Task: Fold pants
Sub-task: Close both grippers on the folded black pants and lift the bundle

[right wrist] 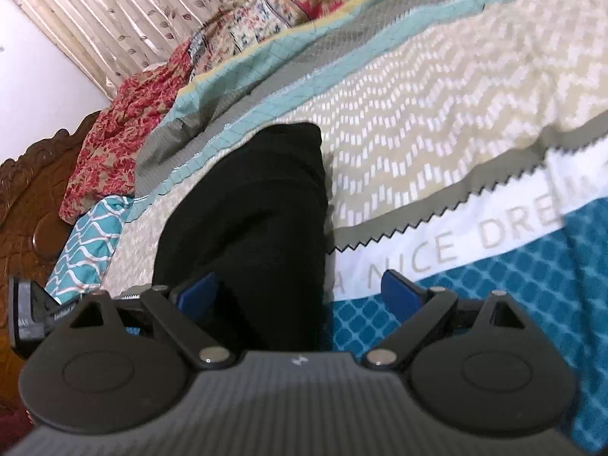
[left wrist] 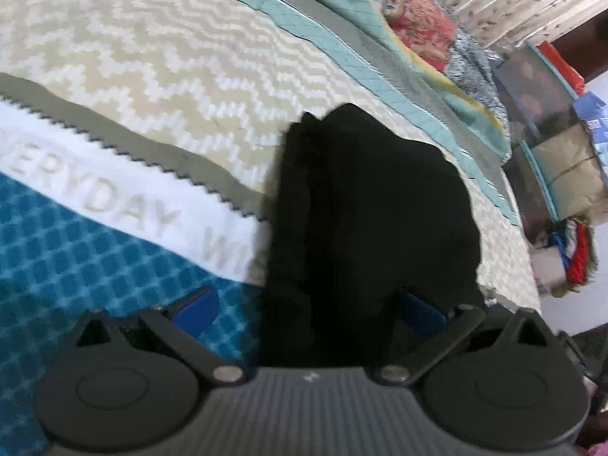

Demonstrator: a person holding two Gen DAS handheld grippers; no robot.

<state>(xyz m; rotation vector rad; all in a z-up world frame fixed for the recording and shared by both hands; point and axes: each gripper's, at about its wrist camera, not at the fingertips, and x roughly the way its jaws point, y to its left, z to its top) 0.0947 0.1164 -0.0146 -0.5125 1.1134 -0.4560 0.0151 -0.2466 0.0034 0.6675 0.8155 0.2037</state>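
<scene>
Pants (left wrist: pixel 364 220), black, bunched on patterned bedspread (left wrist: pixel 152 76). Left gripper (left wrist: pixel 307 304) and right gripper (right wrist: pixel 300 288) spread wide, gripping nothing. Floral curtain (right wrist: pixel 114 11) far behind.

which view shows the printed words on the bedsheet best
The right wrist view: the white band's lettering reads "A NICE DRE" fairly sharply, to the right of the black pants, before the frame edge cuts it. The left wrist view shows the same band with "ERYDAY W", fainter and blurred, and the pants hide the rest.
</scene>
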